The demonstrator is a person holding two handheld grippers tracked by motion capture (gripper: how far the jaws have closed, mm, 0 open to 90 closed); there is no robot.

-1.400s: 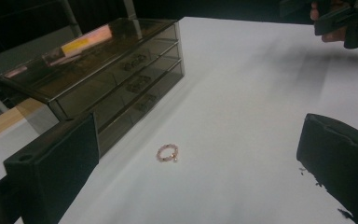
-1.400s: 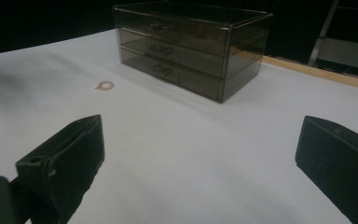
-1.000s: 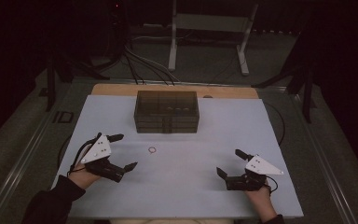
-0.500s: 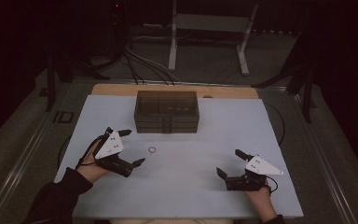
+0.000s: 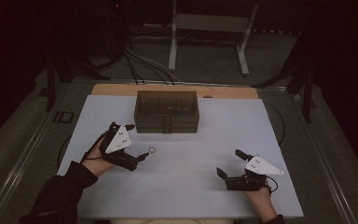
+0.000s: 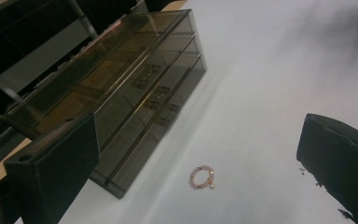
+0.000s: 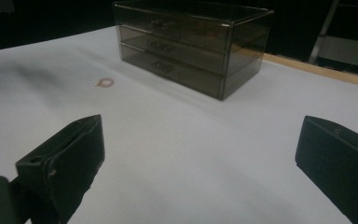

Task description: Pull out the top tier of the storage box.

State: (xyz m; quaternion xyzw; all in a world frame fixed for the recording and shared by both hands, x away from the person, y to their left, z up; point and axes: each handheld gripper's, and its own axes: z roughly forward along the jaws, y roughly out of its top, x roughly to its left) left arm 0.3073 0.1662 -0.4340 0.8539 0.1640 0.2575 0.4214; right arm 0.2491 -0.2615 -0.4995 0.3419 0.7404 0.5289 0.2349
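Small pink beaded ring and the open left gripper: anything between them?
Nothing. Bare white table top separates the small pink beaded ring from the left gripper in the left gripper view; high view agrees.

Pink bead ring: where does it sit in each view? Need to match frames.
High view: bead ring on the white mat, just off the left gripper.
Left gripper view: low centre, between the open jaws.
Right gripper view: upper left.
Shared landmark: smoked drawer box.
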